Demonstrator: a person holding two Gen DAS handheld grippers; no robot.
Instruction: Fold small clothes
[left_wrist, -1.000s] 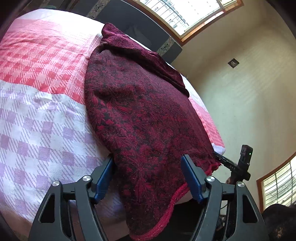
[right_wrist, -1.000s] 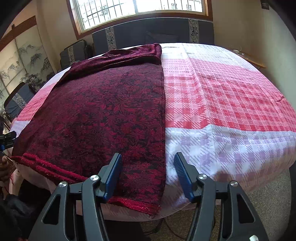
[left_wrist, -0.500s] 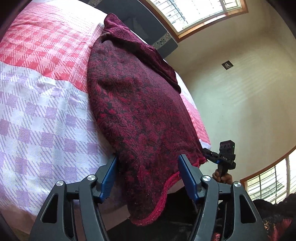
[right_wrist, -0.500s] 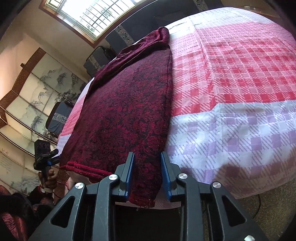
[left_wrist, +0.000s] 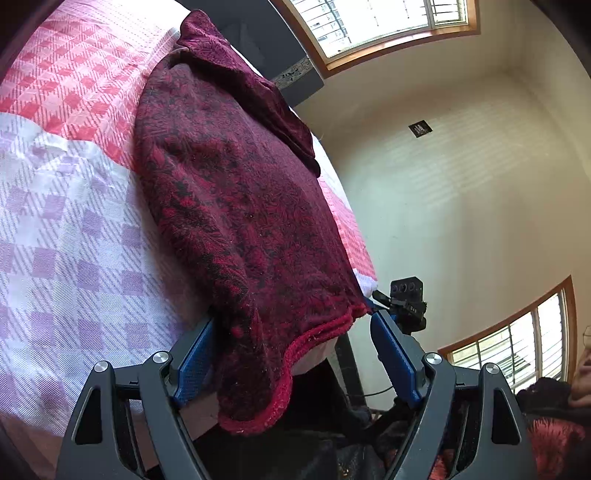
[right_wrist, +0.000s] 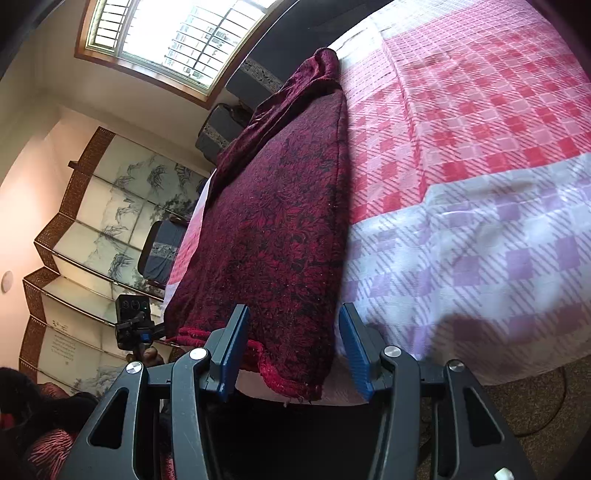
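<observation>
1. A dark red garment (left_wrist: 236, 206) lay folded lengthwise on the checked bed (left_wrist: 66, 236), its hem hanging over the near edge.
2. The left gripper (left_wrist: 291, 347) had just widened its jaws, parted around that hem (pads clear).
3. The right gripper (right_wrist: 293, 343) likewise, its jaws freshly opened about the garment's corner.
</observation>
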